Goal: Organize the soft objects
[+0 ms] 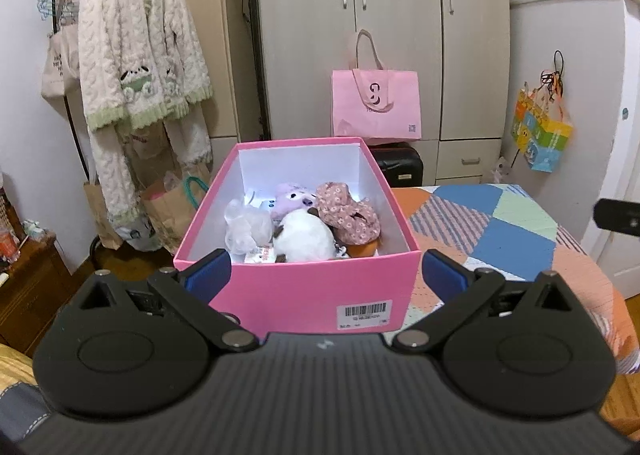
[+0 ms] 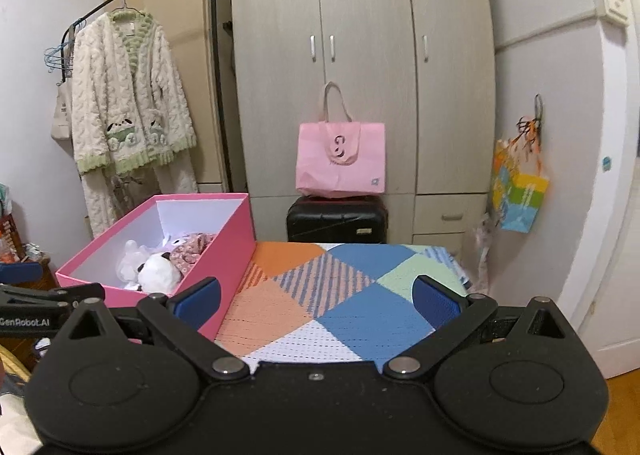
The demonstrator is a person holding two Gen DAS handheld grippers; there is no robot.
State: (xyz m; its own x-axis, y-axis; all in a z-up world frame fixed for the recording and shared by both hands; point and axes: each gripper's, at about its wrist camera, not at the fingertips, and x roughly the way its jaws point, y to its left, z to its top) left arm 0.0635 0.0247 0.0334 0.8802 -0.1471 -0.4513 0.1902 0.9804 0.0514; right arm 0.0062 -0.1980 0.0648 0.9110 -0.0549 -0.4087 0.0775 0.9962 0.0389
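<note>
Your soft toys (image 1: 304, 223) already sit in the pink box (image 1: 312, 287), both the left gripper (image 1: 325, 275) and right gripper (image 2: 316, 299) are released and empty, and nothing appears left on the quilt (image 2: 360, 319).

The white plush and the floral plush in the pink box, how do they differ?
The white plush is plain, round and smooth with dark ears; the floral plush is pink fabric printed with small flowers. The white plush lies mid-box, nearer the front wall; the floral plush lies against the right wall. Both are soft toys lying touching each other inside the pink box.
</note>
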